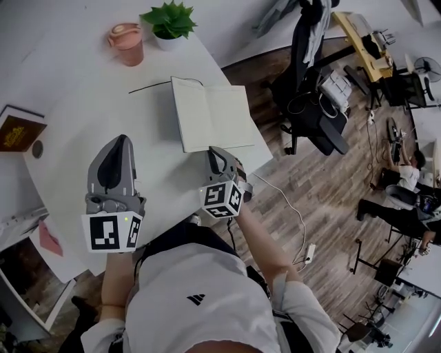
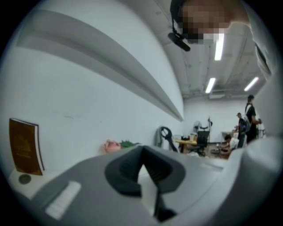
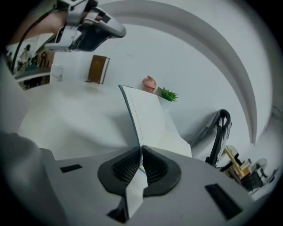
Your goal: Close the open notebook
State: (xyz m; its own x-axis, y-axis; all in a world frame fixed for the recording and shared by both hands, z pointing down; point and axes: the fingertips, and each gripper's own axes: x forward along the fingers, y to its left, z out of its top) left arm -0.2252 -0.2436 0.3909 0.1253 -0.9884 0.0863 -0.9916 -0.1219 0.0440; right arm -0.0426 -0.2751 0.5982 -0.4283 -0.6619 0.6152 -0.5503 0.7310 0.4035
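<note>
My right tool [image 3: 141,152] grips the near edge of the notebook [image 1: 213,114], which lies on the tabletop [image 1: 89,117] with one leaf raised. My left tool [image 2: 141,149] appears closed and empty.

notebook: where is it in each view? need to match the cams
Head view: the notebook lies top centre, just beyond the right gripper.
Left gripper view: not in it.
Right gripper view: centre, with one edge standing up, pinched between that gripper's jaws.
Shared landmark: the pink cup, next to the plant. It is top left in the head view, low centre-left in the left gripper view, and upper centre in the right gripper view.
</note>
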